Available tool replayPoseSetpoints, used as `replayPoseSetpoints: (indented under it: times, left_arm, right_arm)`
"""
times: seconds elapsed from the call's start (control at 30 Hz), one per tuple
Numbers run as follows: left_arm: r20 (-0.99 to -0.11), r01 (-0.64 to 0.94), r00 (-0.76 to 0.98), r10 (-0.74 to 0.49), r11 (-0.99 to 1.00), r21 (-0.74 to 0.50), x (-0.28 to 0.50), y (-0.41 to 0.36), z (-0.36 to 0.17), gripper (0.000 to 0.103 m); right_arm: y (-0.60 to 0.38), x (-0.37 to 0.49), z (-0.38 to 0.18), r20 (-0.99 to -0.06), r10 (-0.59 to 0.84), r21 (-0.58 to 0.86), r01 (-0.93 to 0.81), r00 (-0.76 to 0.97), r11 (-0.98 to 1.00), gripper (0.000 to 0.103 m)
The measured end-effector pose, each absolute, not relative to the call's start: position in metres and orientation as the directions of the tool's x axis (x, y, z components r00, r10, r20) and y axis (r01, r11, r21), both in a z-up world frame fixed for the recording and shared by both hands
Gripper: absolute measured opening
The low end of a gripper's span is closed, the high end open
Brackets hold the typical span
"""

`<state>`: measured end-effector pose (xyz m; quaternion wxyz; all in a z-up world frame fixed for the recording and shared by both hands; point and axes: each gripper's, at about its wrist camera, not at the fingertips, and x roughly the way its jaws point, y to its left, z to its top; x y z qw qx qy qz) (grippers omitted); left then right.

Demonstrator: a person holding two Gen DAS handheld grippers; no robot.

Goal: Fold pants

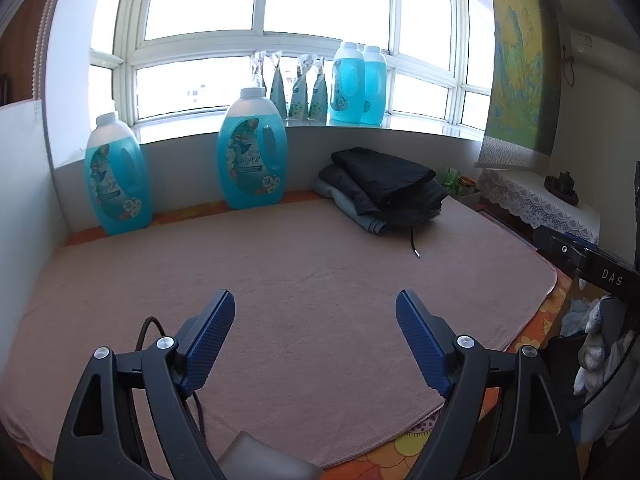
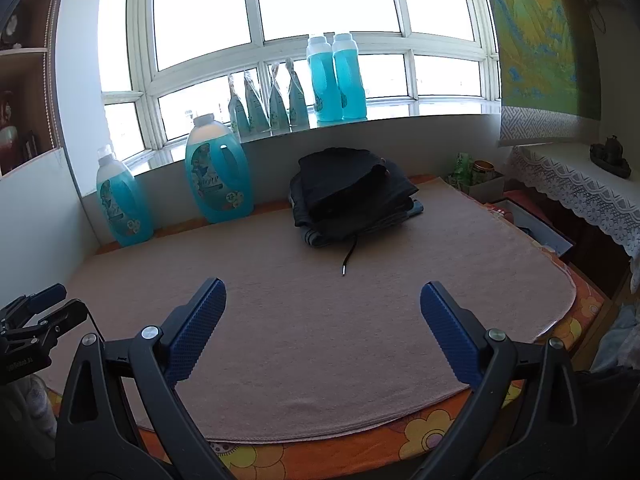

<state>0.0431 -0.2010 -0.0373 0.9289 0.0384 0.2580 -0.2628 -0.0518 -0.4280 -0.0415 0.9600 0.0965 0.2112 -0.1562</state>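
— Black folded pants [image 2: 352, 188] sit stacked upper centre of the frame, on the pink mat [image 2: 320, 340].
— My left gripper [image 1: 316, 320] and right gripper [image 2: 322, 308]?
— Both spread wide, empty.

At the bottom of the frame the left gripper [image 1: 315, 300] stands with its two blue-padded fingers [image 1: 208, 340] spread wide, nothing between them, above a pinkish-beige mat [image 1: 280, 272] that fills the middle of the picture. At the mat's far edge, right of centre, lies a stack of folded pants [image 1: 380, 190], dark ones on top of a grey-blue pair, with a black drawstring [image 1: 414, 246] trailing toward the viewer. At the left, two blue detergent jugs [image 1: 252, 152] stand against the low wall. On the windowsill [image 1: 420, 122] above, two more blue bottles [image 1: 358, 84] stand beside a row of refill pouches [image 1: 298, 88]. An orange flowered cloth [image 1: 400, 452] shows beneath the mat at lower right.
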Motion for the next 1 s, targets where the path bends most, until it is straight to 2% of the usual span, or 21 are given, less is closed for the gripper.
replayPoseSetpoints:
  times: [1.0]
  left_arm:
    - [-0.500,0.495,0.731,-0.465,0.865,-0.081,0.052,-0.191,-0.040,0.083]
  right_arm:
    - [-0.418,-0.040,-0.050,-0.456,-0.234,0.120,0.320,0.859,0.940,0.100]
